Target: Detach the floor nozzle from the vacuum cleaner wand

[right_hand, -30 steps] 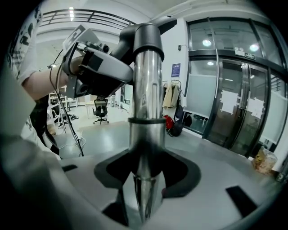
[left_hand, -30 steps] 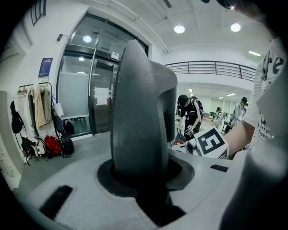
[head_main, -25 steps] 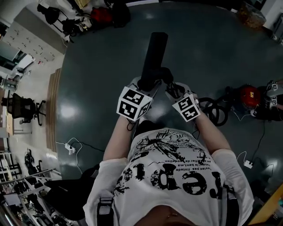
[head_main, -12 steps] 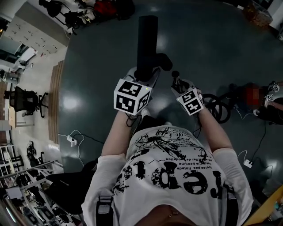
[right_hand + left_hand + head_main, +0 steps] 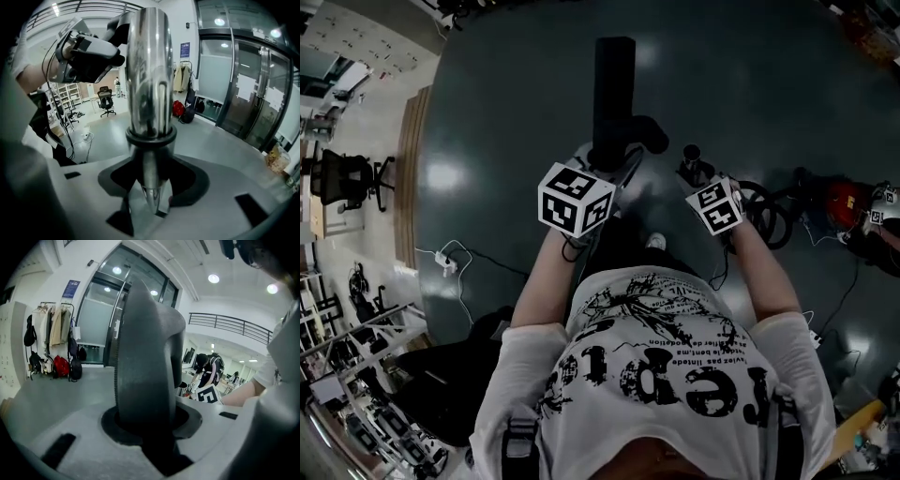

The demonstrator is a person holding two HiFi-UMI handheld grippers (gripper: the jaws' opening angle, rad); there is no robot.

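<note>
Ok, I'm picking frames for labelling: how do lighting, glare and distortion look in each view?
Head view: dim overall, with pale glare patches on the dark floor and curved fisheye edges. Left gripper view: the dark nozzle fills the centre, soft and nearly featureless, against bright ceiling lights. Right gripper view: the shiny wand carries streaky reflections; door frames bow outward.

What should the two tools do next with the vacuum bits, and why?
Probably lower the left tool and lay the black floor nozzle on the floor. That tool is clamped on the nozzle, the right tool grips the shiny wand, and in the head view the two parts look apart, so the pulling seems done.
</note>
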